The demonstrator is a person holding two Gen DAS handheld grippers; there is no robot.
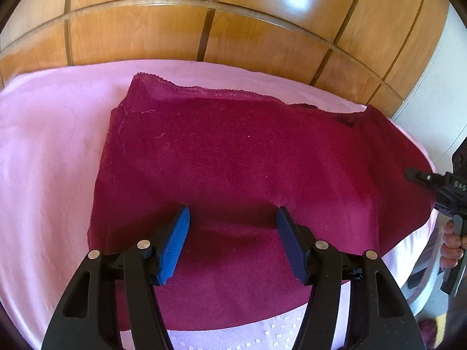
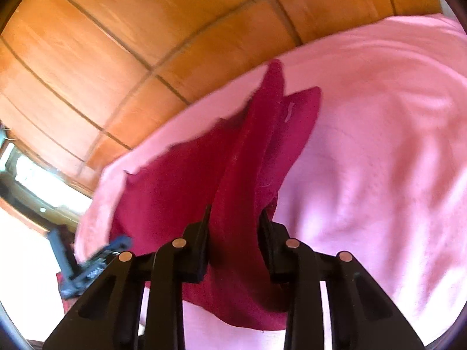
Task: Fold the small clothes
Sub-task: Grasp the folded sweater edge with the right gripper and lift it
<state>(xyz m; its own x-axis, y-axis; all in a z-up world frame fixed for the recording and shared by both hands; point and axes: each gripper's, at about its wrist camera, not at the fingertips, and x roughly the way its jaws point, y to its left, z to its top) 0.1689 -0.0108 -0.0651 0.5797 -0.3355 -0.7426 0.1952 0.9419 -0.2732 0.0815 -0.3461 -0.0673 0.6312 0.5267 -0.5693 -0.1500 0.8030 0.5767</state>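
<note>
The dark red garment (image 1: pixel 233 157) lies spread on a pink sheet (image 1: pixel 43 151) that covers what looks like a bed, with wooden panelled doors (image 1: pixel 233 29) behind it. It is laid flat, probably so that 1 side can be carried over the other in a clean fold.

The left gripper (image 1: pixel 232 242) hovers over the near part of the cloth with its 2 fingers (image 1: pixel 175 248) set wide apart and nothing between them. The garment passes under and ahead of these fingers, its lace-trimmed edge at the far side, well beyond the tips. I judge that this gripper is placed there to pin or steady the cloth while the other end is moved; whether the tips touch the fabric I cannot tell.

The right gripper (image 2: pixel 235 248) has its 2 fingers (image 2: pixel 201 250) drawn in on a bunched ridge of the garment (image 2: pixel 248 151). The pinched fold stands up between the fingers and runs forward from them, while a flap hangs below the tips and the rest trails off to the left of the fingers onto the sheet. The grip at the edge seems meant to lift that side for folding across.
</note>
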